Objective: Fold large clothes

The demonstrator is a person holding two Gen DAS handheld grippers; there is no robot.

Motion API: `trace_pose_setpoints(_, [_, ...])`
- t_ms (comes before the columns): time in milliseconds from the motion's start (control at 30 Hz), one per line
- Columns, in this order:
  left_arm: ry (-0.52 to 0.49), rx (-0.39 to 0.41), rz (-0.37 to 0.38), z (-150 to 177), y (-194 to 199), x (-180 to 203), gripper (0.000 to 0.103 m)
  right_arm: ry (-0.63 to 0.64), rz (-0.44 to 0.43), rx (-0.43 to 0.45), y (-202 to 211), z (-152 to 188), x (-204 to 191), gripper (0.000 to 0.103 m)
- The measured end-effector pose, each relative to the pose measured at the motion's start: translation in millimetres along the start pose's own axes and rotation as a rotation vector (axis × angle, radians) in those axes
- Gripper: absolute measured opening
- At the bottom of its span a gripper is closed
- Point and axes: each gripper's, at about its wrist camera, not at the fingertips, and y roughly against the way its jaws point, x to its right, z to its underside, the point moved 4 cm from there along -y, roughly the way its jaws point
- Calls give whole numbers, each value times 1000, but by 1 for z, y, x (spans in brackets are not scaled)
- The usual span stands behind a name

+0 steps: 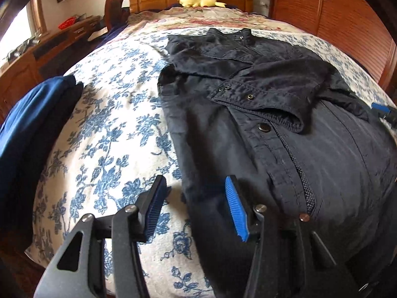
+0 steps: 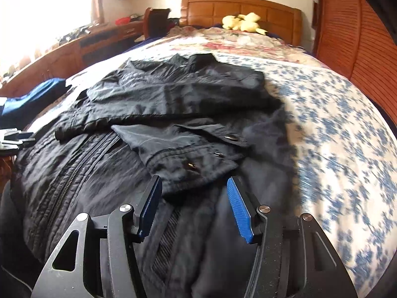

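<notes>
Now both claws hang parted and empty: the left claw (image 1: 196,206) over the near left edge of the dark jacket (image 1: 285,114) on the bed (image 1: 111,124), the right claw (image 2: 196,208) above its front.

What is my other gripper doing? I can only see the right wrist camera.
Observer: The left gripper is open, with nothing between its pads.
Operator: Where is it?
Observer: At the left edge of the jacket: one finger is above the flowered quilt and the other is above the jacket.
Operator: What's beside it?
Observer: A dark blue cloth lies further left, with bare quilt between it and the jacket.
</notes>
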Motion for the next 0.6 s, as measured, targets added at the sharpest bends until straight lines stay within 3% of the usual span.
trace_pose_setpoints(200, [4, 4, 10, 4, 7, 3, 48, -27, 69, -31, 32, 14, 29, 56])
trace_pose_setpoints(600, [-1, 2, 0, 23, 27, 1, 48, -33, 117, -161, 43, 61, 46, 56])
